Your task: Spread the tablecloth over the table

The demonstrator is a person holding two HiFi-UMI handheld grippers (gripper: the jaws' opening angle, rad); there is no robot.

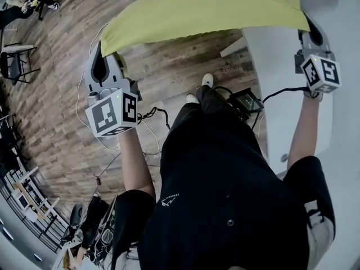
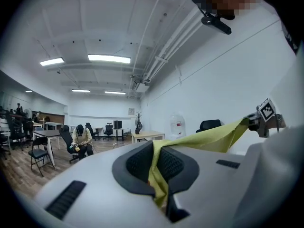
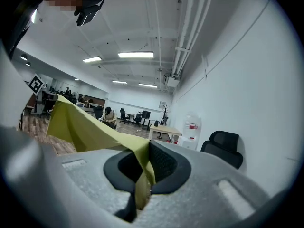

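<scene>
A yellow-green tablecloth (image 1: 199, 13) hangs stretched in the air between my two grippers, over the wooden floor and the near edge of the white table (image 1: 278, 77). My left gripper (image 1: 103, 55) is shut on the cloth's left corner, and the cloth (image 2: 159, 175) runs pinched between its dark pads. My right gripper (image 1: 308, 31) is shut on the right corner above the table, with the cloth (image 3: 142, 175) clamped in its jaws. From the left gripper view the cloth stretches away to the right gripper (image 2: 266, 118).
The person's legs and shoes (image 1: 205, 86) stand between floor and table. Cables (image 1: 149, 117) trail over the floor. A black chair (image 1: 14, 63) stands at the left. A seated person (image 2: 81, 141), desks and office chairs (image 3: 223, 146) fill the room beyond.
</scene>
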